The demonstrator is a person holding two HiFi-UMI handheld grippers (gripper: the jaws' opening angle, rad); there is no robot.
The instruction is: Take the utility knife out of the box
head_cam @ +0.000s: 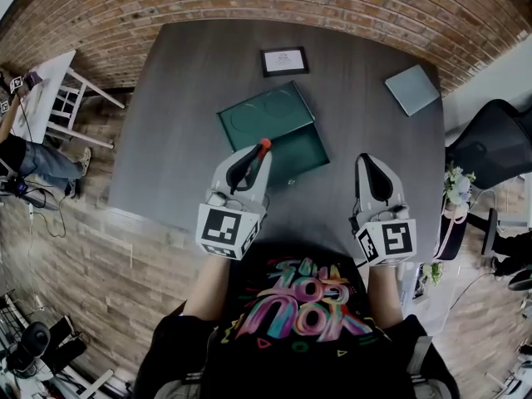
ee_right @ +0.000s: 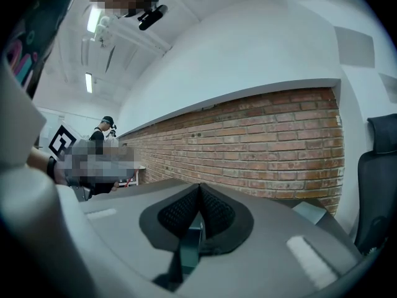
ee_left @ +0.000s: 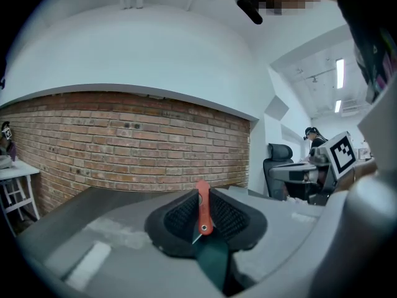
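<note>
left gripper (ee_left: 205, 197) | jaws clamped on orange knife (ee_left: 203, 219), handle upright between the black pads (ee_left: 180, 219) | behind: dark table (ee_left: 93, 198), brick wall (ee_left: 124, 148) | far right: office chair (ee_left: 277, 160)

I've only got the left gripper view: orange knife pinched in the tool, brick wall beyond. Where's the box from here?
Observer: The head view shows the green box lying open on the table. The left tool and utility knife are over its near-left edge.
Operator: What's the other tool doing?
Observer: The right tool is shut on nothing, held to the right of the box.
Operator: Anything else on the table?
Observer: A small framed card at the far edge and a grey-blue square panel at the far-right corner.
</note>
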